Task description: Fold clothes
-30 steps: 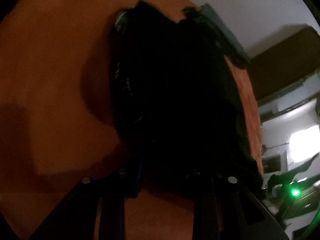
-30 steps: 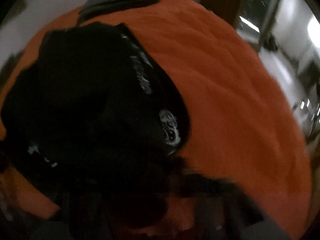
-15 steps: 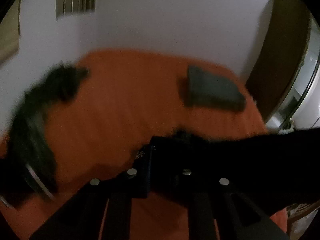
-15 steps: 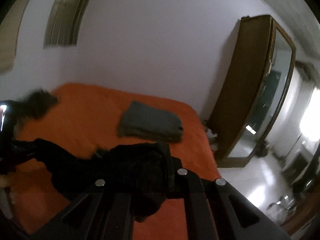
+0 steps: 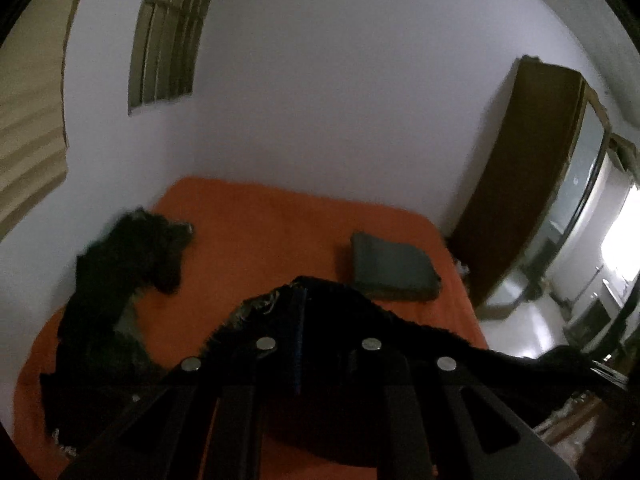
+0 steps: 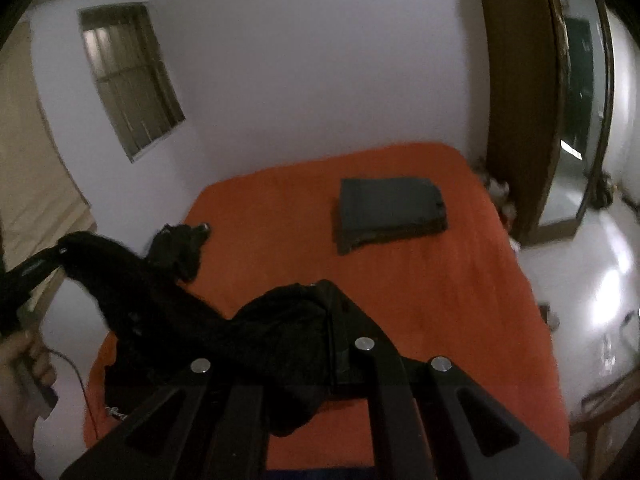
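Right wrist view: we are looking down across an orange bed (image 6: 420, 280) that is filling a white-walled room, with a wooden wardrobe (image 6: 516, 92) standing past its far right corner and a louvred window (image 6: 128, 80) sitting in the wall beyond its far left corner. Between our two tools we are holding up a black garment (image 6: 168, 320), which is stretching in the air above the near left part of the bed. Our right gripper (image 6: 320, 304) is clenched on one bunched end of it, the cloth spilling over the fingers. The other end is running up to the left gripper (image 6: 60, 254), seen at the left edge of this view, with a hand (image 6: 24, 360) below it. In the left wrist view the left gripper (image 5: 316, 304) is likewise pinching the garment's frayed edge, the rest trailing off to the right. More black clothing (image 6: 180, 248) is lying in a loose heap along the bed's left edge; we cannot tell whether it is joined to the lifted piece. A folded grey stack (image 6: 388, 212) is resting flat near the far right corner of the bed, well apart from the black cloth.
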`<control>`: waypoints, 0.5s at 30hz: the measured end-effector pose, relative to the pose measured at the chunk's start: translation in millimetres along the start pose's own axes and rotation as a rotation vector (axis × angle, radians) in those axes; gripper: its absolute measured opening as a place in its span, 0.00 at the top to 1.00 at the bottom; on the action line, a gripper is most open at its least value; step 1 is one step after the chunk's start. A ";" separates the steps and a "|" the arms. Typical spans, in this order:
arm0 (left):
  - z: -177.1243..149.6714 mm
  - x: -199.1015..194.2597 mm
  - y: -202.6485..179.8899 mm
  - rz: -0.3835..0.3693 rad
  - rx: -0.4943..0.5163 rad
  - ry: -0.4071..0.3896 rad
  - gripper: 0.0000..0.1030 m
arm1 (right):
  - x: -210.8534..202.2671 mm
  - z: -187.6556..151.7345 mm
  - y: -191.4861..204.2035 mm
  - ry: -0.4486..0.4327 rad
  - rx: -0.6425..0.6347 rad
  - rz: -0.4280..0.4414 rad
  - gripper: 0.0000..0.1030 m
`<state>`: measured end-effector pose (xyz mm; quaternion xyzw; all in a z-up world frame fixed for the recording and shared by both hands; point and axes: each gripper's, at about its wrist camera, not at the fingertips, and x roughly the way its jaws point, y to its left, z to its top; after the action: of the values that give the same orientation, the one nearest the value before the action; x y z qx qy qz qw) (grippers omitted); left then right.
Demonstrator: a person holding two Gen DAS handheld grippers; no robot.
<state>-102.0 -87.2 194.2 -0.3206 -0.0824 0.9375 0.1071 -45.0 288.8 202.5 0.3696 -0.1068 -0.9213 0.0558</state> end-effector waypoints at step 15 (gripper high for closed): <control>38.9 144.7 77.4 0.033 -0.134 0.048 0.88 | 163.9 70.7 7.6 0.164 0.046 0.021 0.96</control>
<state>-249.1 -128.5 122.9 -0.3510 -0.1373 0.9235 0.0717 -212.0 262.6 144.4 0.4439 -0.1268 -0.8846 0.0654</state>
